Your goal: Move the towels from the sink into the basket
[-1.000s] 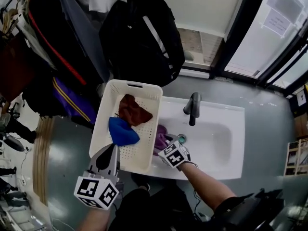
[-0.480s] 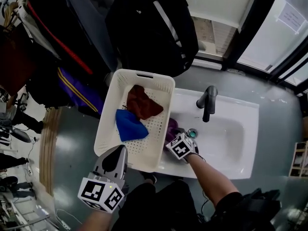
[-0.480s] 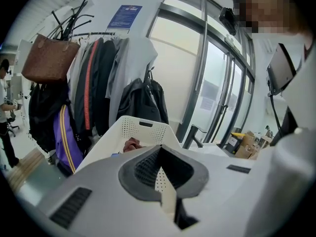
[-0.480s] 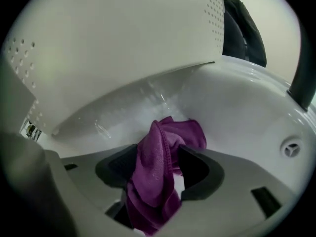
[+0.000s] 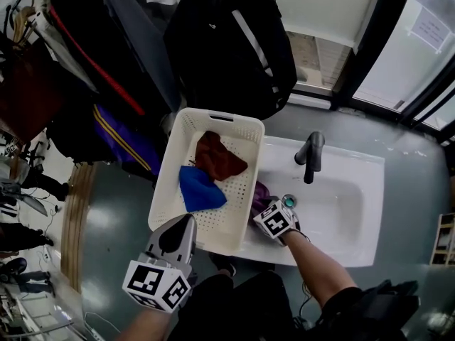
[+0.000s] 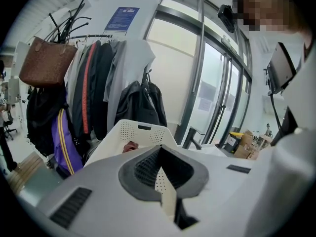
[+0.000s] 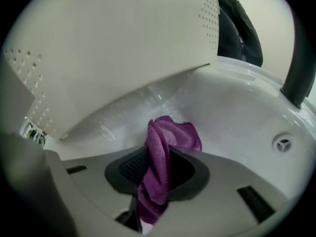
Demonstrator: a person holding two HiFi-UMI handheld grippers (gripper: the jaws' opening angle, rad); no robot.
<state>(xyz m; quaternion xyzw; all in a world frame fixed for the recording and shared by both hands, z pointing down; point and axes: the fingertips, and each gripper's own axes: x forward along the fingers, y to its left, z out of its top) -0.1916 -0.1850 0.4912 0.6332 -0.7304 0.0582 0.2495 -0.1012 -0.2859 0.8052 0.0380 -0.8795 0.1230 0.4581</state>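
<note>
The right tongs (image 7: 157, 174) had just been closing and now pinched the purple towel (image 7: 173, 135) down in the sink (image 7: 237, 102) (near the drain (image 7: 283, 143)). The left tongs (image 6: 162, 177) were clamped on the basket (image 6: 129, 131) wall.

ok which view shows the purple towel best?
Right gripper view: purple towel fills centre frame, pinched in the right claw, whose jaws have just been closing. Head view shows only a sliver between basket and claw. Left gripper view shows none of it.

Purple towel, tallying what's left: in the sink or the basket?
In the sink: the purple towel sits low in it, the right gripper just having closed on it.
</note>
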